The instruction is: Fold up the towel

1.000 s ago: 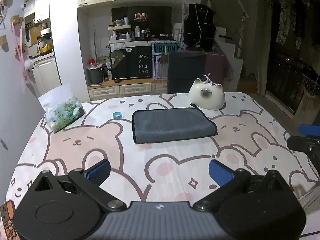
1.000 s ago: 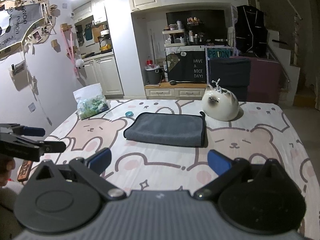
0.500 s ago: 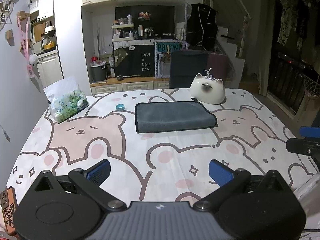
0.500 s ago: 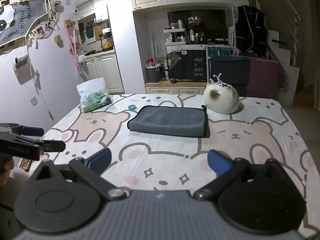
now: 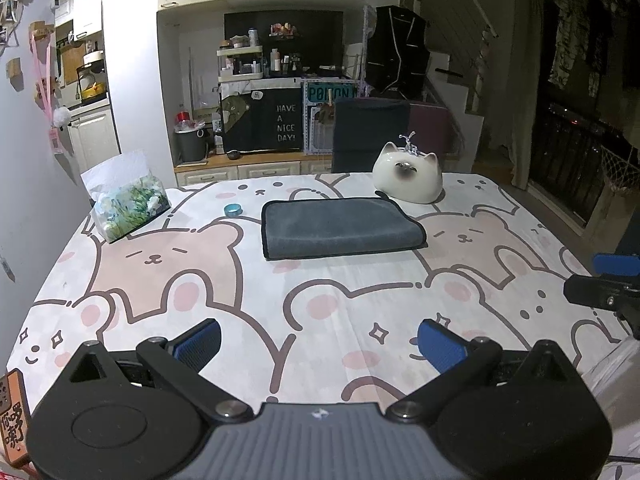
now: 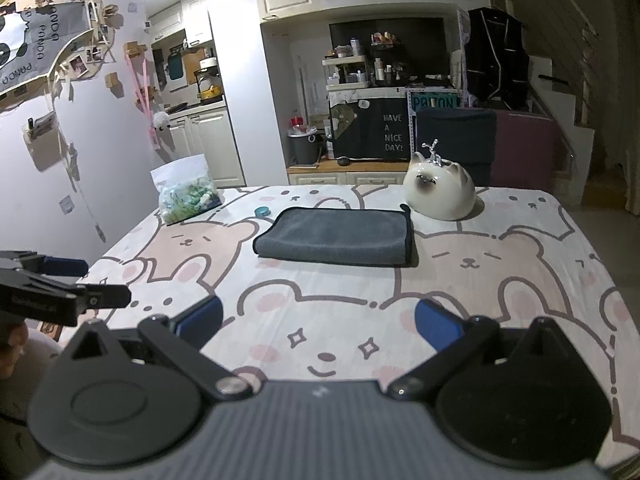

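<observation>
A dark grey towel [image 5: 340, 227] lies folded into a flat rectangle on the bear-print tablecloth [image 5: 168, 272], toward the far side; it also shows in the right wrist view [image 6: 338, 236]. My left gripper [image 5: 319, 344] is open and empty, held over the near edge of the table, well short of the towel. My right gripper [image 6: 318, 322] is open and empty too, also near the front edge. Each gripper shows at the side of the other's view: the right one [image 5: 608, 286], the left one [image 6: 60, 288].
A white cat-shaped ceramic [image 5: 408, 178] stands just behind the towel's right corner. A small teal ring [image 5: 233, 210] lies left of the towel. A bag with green contents [image 5: 126, 200] sits at the far left. A dark chair [image 5: 370, 136] stands behind the table.
Both grippers have pulled back toward the near edge and risen a little, so the towel looks farther away. The towel has not moved. Both stay open.
</observation>
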Demonstrator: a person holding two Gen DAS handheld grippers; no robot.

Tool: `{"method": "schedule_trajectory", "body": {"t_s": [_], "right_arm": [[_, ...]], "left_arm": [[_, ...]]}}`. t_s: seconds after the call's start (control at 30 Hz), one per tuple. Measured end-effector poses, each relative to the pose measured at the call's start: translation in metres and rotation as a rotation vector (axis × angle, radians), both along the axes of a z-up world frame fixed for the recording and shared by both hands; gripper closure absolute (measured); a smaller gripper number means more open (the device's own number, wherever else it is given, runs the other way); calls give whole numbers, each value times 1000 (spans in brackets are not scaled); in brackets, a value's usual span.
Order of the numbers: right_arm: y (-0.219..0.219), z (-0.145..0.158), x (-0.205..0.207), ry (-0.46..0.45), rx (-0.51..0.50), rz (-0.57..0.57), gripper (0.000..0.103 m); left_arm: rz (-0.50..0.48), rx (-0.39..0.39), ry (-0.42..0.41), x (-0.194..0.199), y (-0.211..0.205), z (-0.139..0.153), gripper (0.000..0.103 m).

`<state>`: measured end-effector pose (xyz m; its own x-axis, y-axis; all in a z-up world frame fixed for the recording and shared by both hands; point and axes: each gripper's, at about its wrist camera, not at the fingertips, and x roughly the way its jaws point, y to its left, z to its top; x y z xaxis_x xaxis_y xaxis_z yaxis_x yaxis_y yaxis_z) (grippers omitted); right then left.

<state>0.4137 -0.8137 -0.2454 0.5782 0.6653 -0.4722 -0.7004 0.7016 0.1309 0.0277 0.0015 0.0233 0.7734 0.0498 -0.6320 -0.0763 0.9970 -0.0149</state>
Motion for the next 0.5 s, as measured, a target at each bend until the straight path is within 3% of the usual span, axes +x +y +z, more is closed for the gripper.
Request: {"method": "schedule_trajectory", "body": {"t_s": [0.5], "right_arm": [[1, -3, -1, 8, -3, 7, 0]], "left_arm": [[-3, -1, 0, 0, 0, 0, 0]]}}
